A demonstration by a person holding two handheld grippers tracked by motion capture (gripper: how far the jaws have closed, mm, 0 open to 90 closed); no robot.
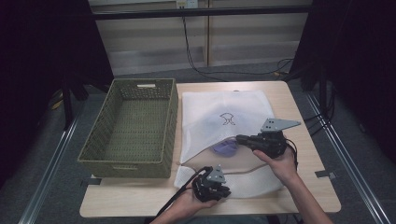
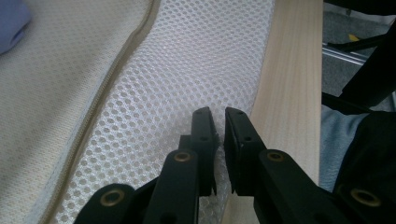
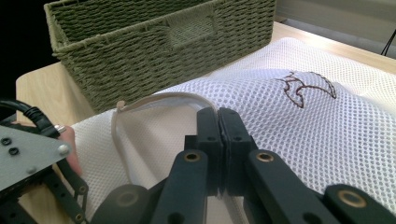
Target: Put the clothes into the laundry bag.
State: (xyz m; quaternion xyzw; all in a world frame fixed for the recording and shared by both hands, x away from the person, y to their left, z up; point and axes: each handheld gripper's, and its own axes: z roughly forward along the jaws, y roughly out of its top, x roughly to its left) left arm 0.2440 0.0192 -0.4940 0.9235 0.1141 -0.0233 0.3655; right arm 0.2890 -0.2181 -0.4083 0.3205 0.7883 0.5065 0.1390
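Fingers of the right gripper pinch the mesh bag's upper edge on the worktop; left gripper clamps its lower flap. Likely opening; next, spread apart.

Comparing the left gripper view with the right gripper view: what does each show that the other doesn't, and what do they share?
Left gripper view alone: a purple garment at the top left corner, the zipper seam running along the mesh, and the table's near edge.

Right gripper view alone: the green woven basket, the embroidered emblem, the lifted bag rim, and the left gripper.

Both: the white mesh laundry bag on the wooden table.
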